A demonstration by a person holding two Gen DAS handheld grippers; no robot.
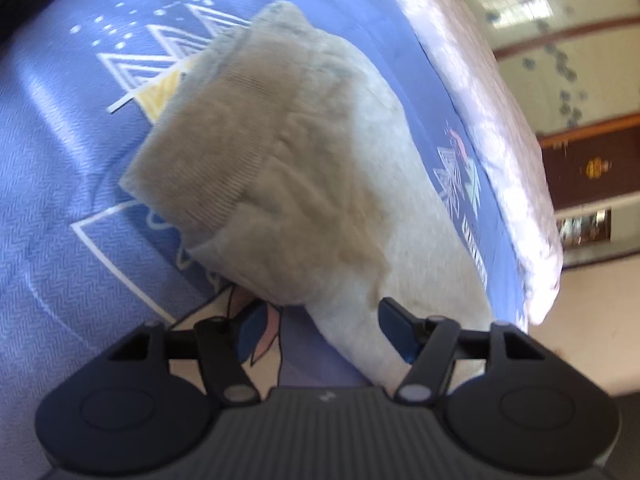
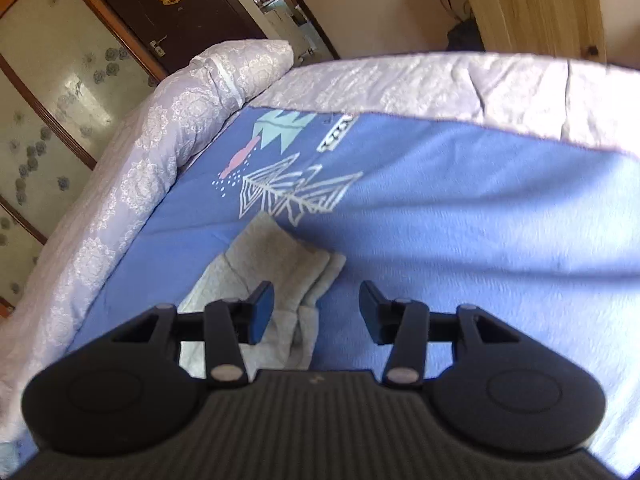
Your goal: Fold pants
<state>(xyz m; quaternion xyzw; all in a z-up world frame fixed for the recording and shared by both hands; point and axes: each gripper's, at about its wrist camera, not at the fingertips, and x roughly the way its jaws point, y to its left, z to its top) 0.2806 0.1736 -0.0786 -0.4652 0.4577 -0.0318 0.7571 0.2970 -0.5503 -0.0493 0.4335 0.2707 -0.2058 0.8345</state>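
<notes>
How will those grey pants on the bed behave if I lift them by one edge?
The grey pants look like soft fleece with a ribbed cuff, so they would probably droop and unfold rather than hold shape. They seem light for their bulk. On the blue blanket they would likely drag and bunch, not slide.

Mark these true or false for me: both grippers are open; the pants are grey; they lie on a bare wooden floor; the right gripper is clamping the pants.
1. Both grippers are open. True: the left gripper and the right gripper both show their jaws spread.
2. The pants are grey. True.
3. They lie on a bare wooden floor. False: they lie folded on a blue blanket.
4. The right gripper is clamping the pants. False: nothing is pinched between its jaws.
</notes>
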